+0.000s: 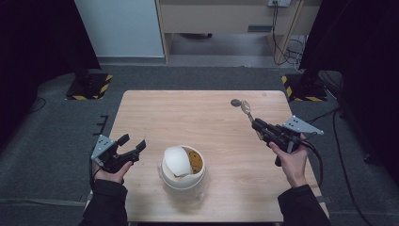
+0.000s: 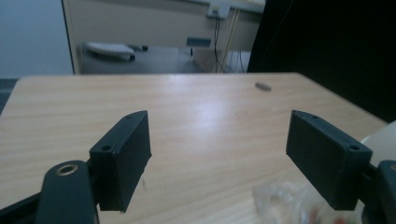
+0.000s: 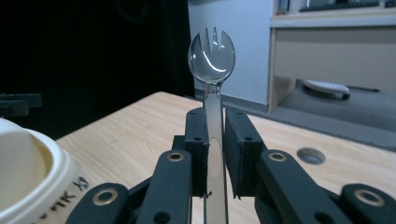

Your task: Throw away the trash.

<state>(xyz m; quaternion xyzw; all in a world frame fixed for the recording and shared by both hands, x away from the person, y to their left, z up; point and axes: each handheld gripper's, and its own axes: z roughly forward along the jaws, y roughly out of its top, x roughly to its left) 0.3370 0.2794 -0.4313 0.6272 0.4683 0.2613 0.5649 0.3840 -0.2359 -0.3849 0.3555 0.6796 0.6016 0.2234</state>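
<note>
A white paper cup (image 1: 183, 168) stands near the table's front edge, its lid peeled partly back over a yellowish inside; its rim (image 3: 32, 163) also shows at the left of the right gripper view. My right gripper (image 1: 258, 126) is shut on the handle of a clear plastic spork (image 1: 246, 108), held above the table's right side. In the right gripper view the spork (image 3: 211, 58) stands upright between the closed jaws (image 3: 215, 140). My left gripper (image 1: 133, 142) hovers left of the cup, open, with nothing between its jaws (image 2: 219, 158).
A wooden table (image 1: 202, 117) carries a small dark round spot (image 1: 235, 102) at its far right. Crumpled clear plastic (image 2: 280, 200) lies by the cup. Beyond the table are grey floor, a desk (image 1: 226, 19) and black curtains on both sides.
</note>
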